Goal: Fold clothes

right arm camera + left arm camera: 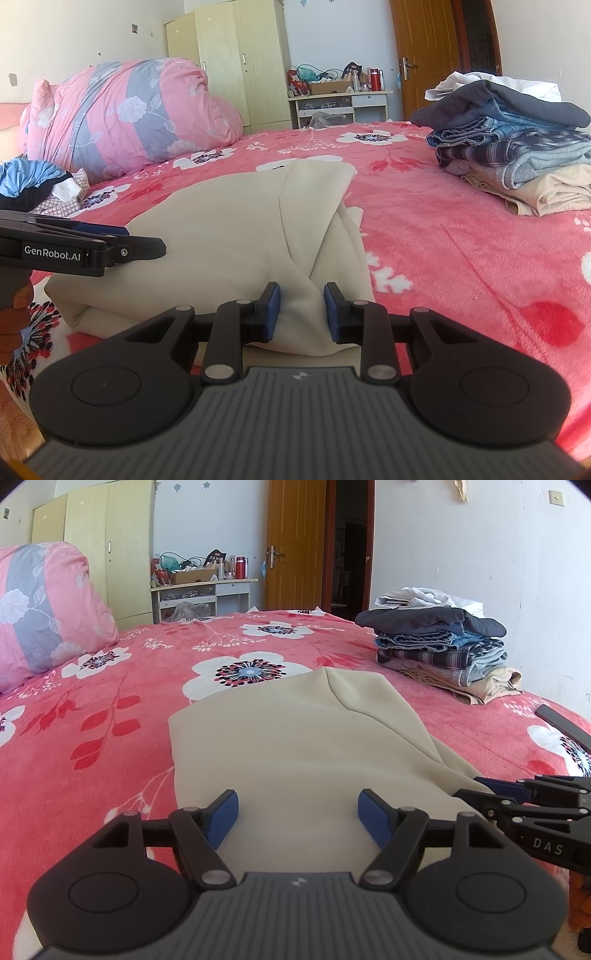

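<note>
Cream garment (295, 738) lies partly folded on the red floral bedspread (110, 716), near edge toward the person, one panel already lapped over from the right. It sits roughly mid-bed, near side.

Left gripper (297, 821): jaws spread wide, released, nothing between the blue pads; it hangs just over the garment's near hem. Right gripper (301, 312): jaws narrowed onto a bunched ridge of the cream fabric at its near right corner; the cloth fills the gap and both pads look pressed on it, so I read this as a grasp on the garment.

Step in hand, as judged: take the near edge at two corners and carry it over for the next fold. To do this well:
- left should close on the near left corner, matching the right's depth of bite;
- take all layers at each corner, or the lapped panel may slide out;
- lift both hands evenly, keep the hem taut, lay it square to the far edge.

Edges and room:
- stack of folded clothes (443, 646) stands well apart to the right, by the wall;
- pink quilt bundle (122, 114) far left; loose clothes (37, 184) near left;
- bare bedspread beyond the garment gives room to swing forward;
- a dark flat object (561, 723) lies at the right bed edge; cannot tell what it is.
</note>
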Available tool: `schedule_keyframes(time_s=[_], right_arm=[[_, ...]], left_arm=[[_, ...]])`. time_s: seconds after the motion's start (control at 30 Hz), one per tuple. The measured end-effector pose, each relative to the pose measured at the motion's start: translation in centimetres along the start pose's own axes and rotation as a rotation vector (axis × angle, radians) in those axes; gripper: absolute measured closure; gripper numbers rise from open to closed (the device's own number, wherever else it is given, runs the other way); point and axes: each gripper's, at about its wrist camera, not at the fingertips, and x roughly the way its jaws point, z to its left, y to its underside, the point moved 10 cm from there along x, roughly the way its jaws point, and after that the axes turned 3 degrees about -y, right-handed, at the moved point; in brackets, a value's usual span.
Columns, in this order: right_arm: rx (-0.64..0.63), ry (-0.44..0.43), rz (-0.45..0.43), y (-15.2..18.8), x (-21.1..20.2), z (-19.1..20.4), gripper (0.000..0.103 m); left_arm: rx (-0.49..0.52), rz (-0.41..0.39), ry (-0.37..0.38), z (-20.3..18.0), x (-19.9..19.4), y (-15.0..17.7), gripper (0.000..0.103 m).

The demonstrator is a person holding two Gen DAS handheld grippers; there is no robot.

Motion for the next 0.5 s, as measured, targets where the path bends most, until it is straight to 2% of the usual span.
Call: schedule_keyframes(time_s=[0.1, 0.2, 0.3, 0.4, 0.5], right_arm=[[0.014, -0.017, 0.015, -1.0, -0.1, -0.2, 0.077], [-0.035, -0.019, -0.061, -4.8, -0.7, -0.5, 0.077], [-0.082, -0.029, -0.094, -8.8, 0.9, -1.2, 0.077], [-0.101, -0.051, -0.054, -11.0, 5.1, -2.3, 0.077], [-0.020, -0.115, 0.041, -10.7, 10.0, -3.7, 0.077]], left_arm=[[-0.003, 0.003, 0.001, 0.1, 0.0, 0.0, 0.030], [-0.007, 0.004, 0.004, 0.2, 0.0, 0.0, 0.030], [-0.010, 0.001, -0.001, 0.2, 0.0, 0.1, 0.030], [-0.007, -0.002, -0.001, 0.2, 0.0, 0.2, 0.030], [-0.005, -0.002, 0.007, 0.3, 0.0, 0.2, 0.030]])
